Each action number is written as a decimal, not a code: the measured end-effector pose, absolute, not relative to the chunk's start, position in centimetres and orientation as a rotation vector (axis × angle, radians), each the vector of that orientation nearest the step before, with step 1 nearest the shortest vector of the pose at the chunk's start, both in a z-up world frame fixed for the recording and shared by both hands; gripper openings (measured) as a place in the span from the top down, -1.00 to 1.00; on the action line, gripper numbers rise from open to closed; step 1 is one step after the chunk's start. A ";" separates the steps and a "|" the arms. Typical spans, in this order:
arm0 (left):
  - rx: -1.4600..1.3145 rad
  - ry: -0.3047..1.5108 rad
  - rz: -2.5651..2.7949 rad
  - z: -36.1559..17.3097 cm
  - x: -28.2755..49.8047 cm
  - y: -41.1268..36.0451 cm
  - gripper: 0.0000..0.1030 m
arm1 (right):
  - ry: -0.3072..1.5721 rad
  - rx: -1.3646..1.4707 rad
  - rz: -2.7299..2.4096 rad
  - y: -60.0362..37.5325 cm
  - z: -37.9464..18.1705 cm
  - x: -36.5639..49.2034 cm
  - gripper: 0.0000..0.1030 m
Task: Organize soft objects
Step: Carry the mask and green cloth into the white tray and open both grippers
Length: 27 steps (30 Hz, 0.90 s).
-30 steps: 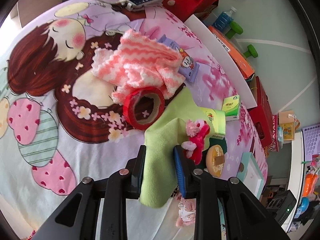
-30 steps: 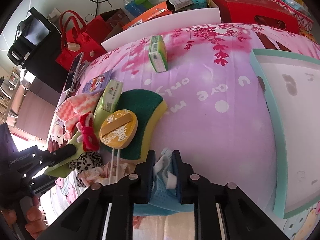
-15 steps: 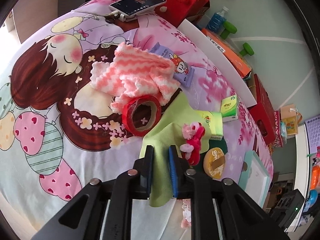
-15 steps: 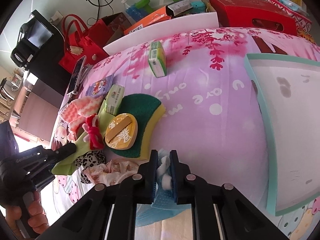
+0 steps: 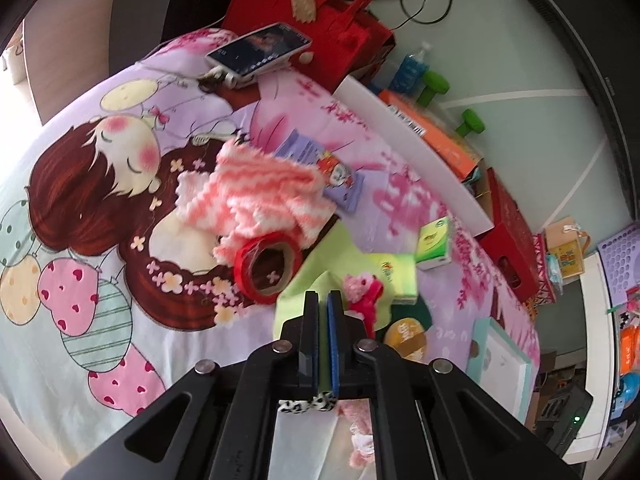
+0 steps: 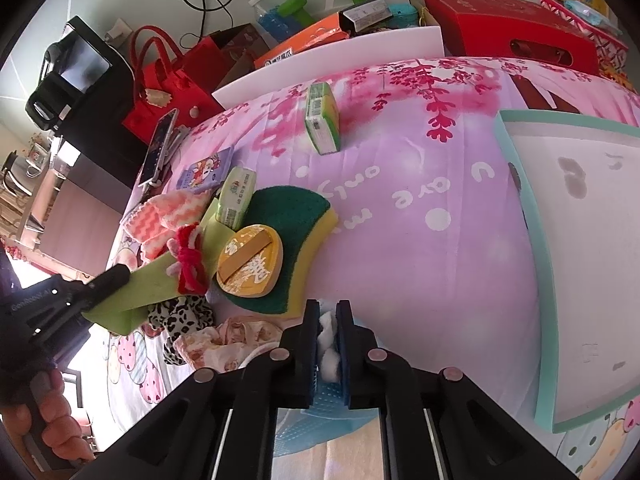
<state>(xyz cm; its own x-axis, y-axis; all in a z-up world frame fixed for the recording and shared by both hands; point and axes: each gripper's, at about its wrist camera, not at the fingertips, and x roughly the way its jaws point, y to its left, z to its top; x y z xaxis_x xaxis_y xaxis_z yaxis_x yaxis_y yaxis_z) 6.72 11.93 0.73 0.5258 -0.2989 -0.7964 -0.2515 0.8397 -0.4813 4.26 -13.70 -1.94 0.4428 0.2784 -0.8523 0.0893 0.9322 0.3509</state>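
Note:
In the left wrist view my left gripper is shut on a corner of the lime-green cloth, which is pulled up off the bedsheet. A red and pink plush bow rests on that cloth. In the right wrist view the left gripper appears again, pinching the green cloth. My right gripper is shut on a light-blue cloth with white fluff bunched between the pads. A pink-and-white knitted cloth lies behind a red tape roll.
A green-and-yellow sponge carries a yellow round brush. A leopard-print piece and a pink floral cloth lie near the grippers. A teal-rimmed tray fills the right. Tissue packs, a phone and a red bag stand farther off.
The left jaws closed onto the green cloth and rose a little, lifting its corner. The right jaws tightened on the blue cloth and stayed in place.

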 end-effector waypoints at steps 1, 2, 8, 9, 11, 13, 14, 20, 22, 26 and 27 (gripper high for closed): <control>-0.598 1.026 -0.032 0.9 6.7 11.9 0.93 | 1.110 0.371 0.121 -13.7 -1.8 4.2 0.84; -0.597 1.018 -0.034 1.1 6.6 11.9 0.94 | 1.104 0.372 0.121 -13.7 -1.7 4.2 0.84; -0.603 0.942 -0.063 2.8 6.1 11.9 0.94 | 1.043 0.398 0.115 -14.5 -0.1 3.5 0.84; -0.601 0.927 -0.067 3.1 6.0 11.9 0.94 | 1.027 0.400 0.114 -14.7 0.4 3.4 0.84; -0.599 0.893 -0.078 4.0 5.7 11.9 0.94 | 1.000 0.408 0.113 -15.0 1.1 3.1 0.84; -0.599 0.859 -0.092 4.8 5.4 11.9 0.94 | 0.972 0.416 0.112 -15.3 1.7 2.9 0.84; -0.599 0.838 -0.097 5.3 5.2 12.0 0.94 | 0.961 0.419 0.113 -15.4 2.0 2.9 0.84; -0.573 0.694 -0.129 9.0 3.4 12.0 0.95 | 0.900 0.431 0.116 -15.9 3.6 2.2 0.84; -0.563 0.649 -0.143 10.1 2.7 11.9 0.95 | 0.884 0.431 0.117 -16.0 4.0 2.0 0.84; -0.540 0.580 -0.173 11.9 1.8 11.4 0.94 | 0.867 0.439 0.119 -16.2 4.5 1.8 0.84; -0.531 0.571 -0.184 12.2 1.7 11.1 0.95 | 0.865 0.440 0.118 -16.3 4.5 1.8 0.84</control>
